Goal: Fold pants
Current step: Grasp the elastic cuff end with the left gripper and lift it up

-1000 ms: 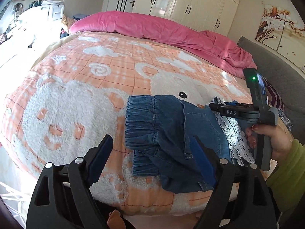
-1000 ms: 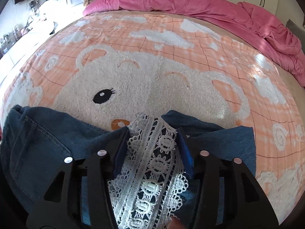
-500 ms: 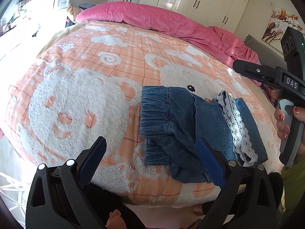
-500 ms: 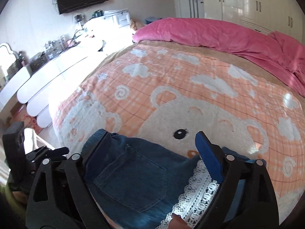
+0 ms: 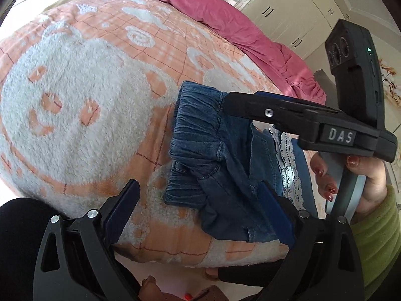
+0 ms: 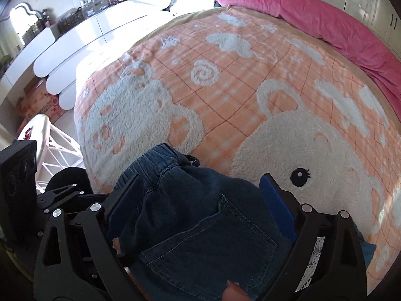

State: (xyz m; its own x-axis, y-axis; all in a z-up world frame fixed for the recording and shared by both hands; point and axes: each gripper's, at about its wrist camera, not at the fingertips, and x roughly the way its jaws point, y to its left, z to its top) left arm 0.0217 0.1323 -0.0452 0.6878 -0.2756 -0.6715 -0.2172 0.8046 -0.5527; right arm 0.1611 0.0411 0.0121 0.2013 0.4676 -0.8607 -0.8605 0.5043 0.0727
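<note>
From my left wrist camera I see my left gripper [image 5: 198,215] spread wide, nothing between its fingers, hovering at the near edge of the bed [image 5: 82,105]. One pair of folded denim pants [image 5: 215,165] lies on the blanket at about 3 o'clock of centre, its white lace trim [image 5: 288,163] showing only in full here. At 2 o'clock my right gripper [image 5: 240,105] hangs over the waistband, held by a hand [image 5: 361,175] in a green sleeve [image 5: 378,235]. My right wrist camera alone shows the back pocket [image 6: 208,248] and the white dresser [image 6: 82,37] at 10 o'clock; its jaws have just been opening, wide and unclamped above the denim. Two grippers, one pink duvet [image 5: 225,22].
</note>
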